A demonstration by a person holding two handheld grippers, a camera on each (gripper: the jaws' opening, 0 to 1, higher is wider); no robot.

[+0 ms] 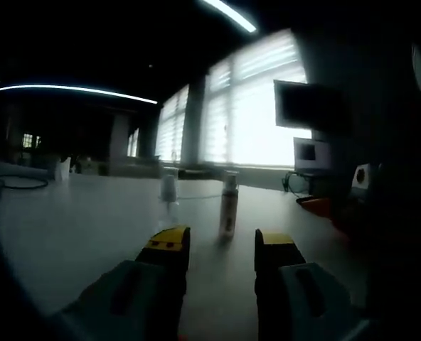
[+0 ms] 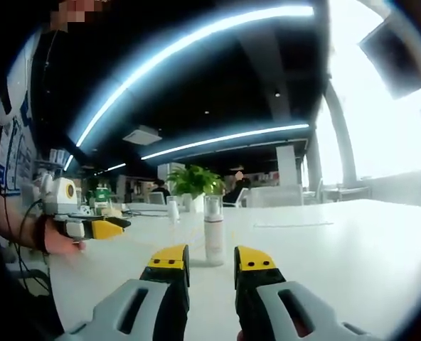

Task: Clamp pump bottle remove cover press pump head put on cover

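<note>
A slim white pump bottle [image 2: 212, 240] stands upright on the white table [image 2: 324, 249], with a clear cover [image 2: 212, 206] over its head. My right gripper [image 2: 211, 260] is open just in front of it, yellow-tipped jaws apart, nothing between them. In the left gripper view the same bottle [image 1: 229, 206] stands a little beyond my left gripper [image 1: 222, 245], which is open and empty too. The left gripper [image 2: 100, 228] also appears in the right gripper view at the left, held by a hand, apart from the bottle.
A second small bottle [image 2: 173, 209] [image 1: 168, 188] stands farther back on the table. A green plant [image 2: 194, 181] is behind it. Monitors [image 1: 310, 106] and an orange object [image 1: 317, 204] sit at the table's right, and a dark cable [image 1: 18, 183] at its left.
</note>
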